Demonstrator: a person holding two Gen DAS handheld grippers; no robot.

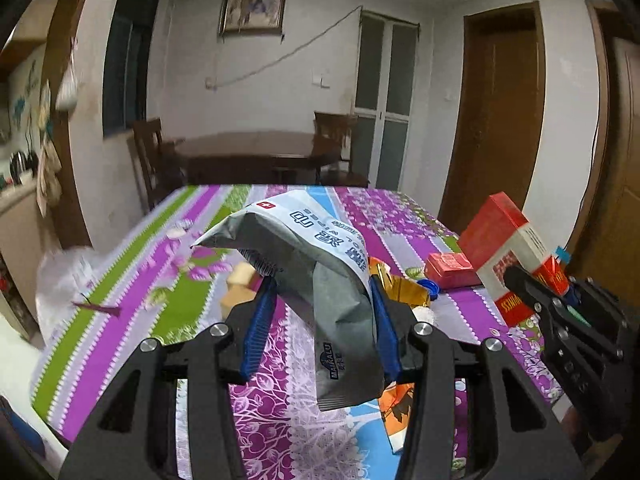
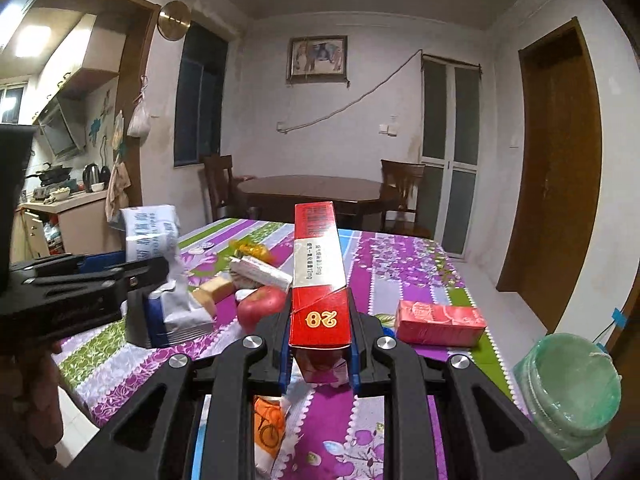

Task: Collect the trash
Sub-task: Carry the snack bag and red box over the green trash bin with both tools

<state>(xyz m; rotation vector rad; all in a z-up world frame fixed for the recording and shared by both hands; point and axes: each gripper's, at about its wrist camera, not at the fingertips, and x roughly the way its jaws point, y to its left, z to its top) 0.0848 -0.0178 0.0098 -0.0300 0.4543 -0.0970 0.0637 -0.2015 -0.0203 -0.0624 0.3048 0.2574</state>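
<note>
My left gripper (image 1: 322, 284) is shut on a grey and white wet-wipes pack (image 1: 304, 248), held up above the table with its lower end hanging between the blue pads. From the right wrist view, this gripper (image 2: 140, 280) and the wipes pack (image 2: 152, 236) are at the left. My right gripper (image 2: 320, 312) is shut on one end of a long red and white carton (image 2: 316, 264), which points away over the table. From the left wrist view, that gripper (image 1: 560, 300) and the carton (image 1: 504, 244) are at the right.
The table has a purple flowered cloth (image 1: 120, 320). On it lie a small red box (image 2: 440, 322), a red apple (image 2: 260, 308), a white box (image 2: 260, 272), a beige block (image 2: 212, 292), a gold wrapper (image 1: 400, 288) and an orange wrapper (image 2: 268, 424). A green-lined bin (image 2: 572, 392) stands right of the table.
</note>
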